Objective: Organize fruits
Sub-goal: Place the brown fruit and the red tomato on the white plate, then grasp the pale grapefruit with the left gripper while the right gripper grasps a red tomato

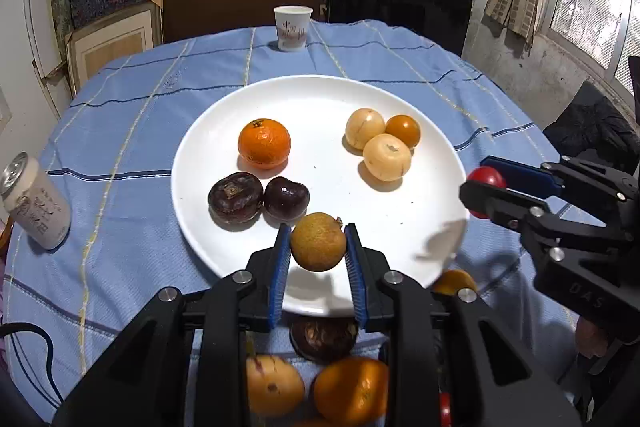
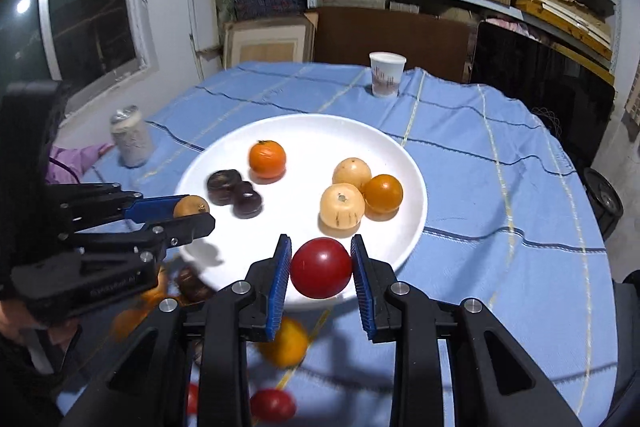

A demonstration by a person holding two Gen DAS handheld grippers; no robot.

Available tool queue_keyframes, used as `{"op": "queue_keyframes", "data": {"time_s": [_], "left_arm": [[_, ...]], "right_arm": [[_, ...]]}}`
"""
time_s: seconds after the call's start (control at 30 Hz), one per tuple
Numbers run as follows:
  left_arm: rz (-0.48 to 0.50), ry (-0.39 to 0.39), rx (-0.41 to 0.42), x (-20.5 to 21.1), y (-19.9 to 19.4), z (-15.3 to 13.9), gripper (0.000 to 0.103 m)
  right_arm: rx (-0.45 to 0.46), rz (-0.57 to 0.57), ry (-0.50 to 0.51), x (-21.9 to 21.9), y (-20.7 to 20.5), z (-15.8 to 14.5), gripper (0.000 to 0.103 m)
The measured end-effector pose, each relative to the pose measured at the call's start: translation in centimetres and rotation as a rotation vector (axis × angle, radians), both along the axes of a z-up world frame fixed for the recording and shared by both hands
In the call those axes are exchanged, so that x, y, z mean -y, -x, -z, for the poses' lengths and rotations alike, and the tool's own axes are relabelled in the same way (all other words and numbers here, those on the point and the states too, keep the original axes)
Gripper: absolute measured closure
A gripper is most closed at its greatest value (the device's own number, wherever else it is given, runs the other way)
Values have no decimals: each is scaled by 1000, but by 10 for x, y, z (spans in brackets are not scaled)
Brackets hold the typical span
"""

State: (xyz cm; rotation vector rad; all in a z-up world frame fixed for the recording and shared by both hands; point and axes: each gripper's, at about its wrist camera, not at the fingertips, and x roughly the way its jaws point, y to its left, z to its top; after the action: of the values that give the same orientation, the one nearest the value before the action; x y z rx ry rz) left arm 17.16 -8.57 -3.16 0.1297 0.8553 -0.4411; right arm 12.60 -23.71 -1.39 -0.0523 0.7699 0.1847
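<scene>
A white plate [image 1: 320, 95] [image 2: 404, 163] sits on the blue cloth. It holds an orange mandarin [image 1: 264, 143] [image 2: 267, 157], two dark brown fruits [image 1: 235, 195] [image 2: 224, 186], two pale yellow fruits [image 1: 387, 157] [image 2: 342, 205] and a small orange fruit [image 1: 403, 131] [image 2: 383, 193]. My left gripper [image 1: 318, 247] [image 2: 188, 213] is shut on a brown-yellow fruit [image 1: 318, 242] [image 2: 191, 206] above the plate's near edge. My right gripper [image 2: 321, 269] [image 1: 482, 195] is shut on a red tomato [image 2: 321, 268] [image 1: 487, 179] above the plate's near rim.
Loose fruits lie on the cloth below the grippers: a dark one [image 1: 323, 339], a yellow one [image 1: 274, 385], orange ones [image 1: 351, 389] [image 2: 286, 343] and a red tomato [image 2: 273, 405]. A can [image 1: 36, 203] [image 2: 130, 137] stands left, a paper cup [image 1: 293, 27] [image 2: 386, 73] at the back.
</scene>
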Motion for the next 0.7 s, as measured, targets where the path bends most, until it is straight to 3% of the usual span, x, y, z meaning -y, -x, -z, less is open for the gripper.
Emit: {"op": "queue_keyframes", "data": {"time_s": [0.1, 0.17, 0.23, 0.4, 0.7], "left_arm": [[-10, -7, -14, 1, -7, 8, 73], [-21, -11, 10, -3, -4, 8, 51], [-33, -15, 50, -7, 2, 2, 45], [-31, 13, 70, -33, 31, -7, 41], [-20, 40, 35, -71, 98, 9, 38]], "right_arm": [[-11, 1, -7, 0, -12, 8, 70], [18, 12, -1, 0, -9, 5, 52], [43, 10, 3, 0, 0, 1, 52], [59, 15, -23, 8, 31, -5, 52], [24, -18, -68, -4, 108, 17, 52]]}}
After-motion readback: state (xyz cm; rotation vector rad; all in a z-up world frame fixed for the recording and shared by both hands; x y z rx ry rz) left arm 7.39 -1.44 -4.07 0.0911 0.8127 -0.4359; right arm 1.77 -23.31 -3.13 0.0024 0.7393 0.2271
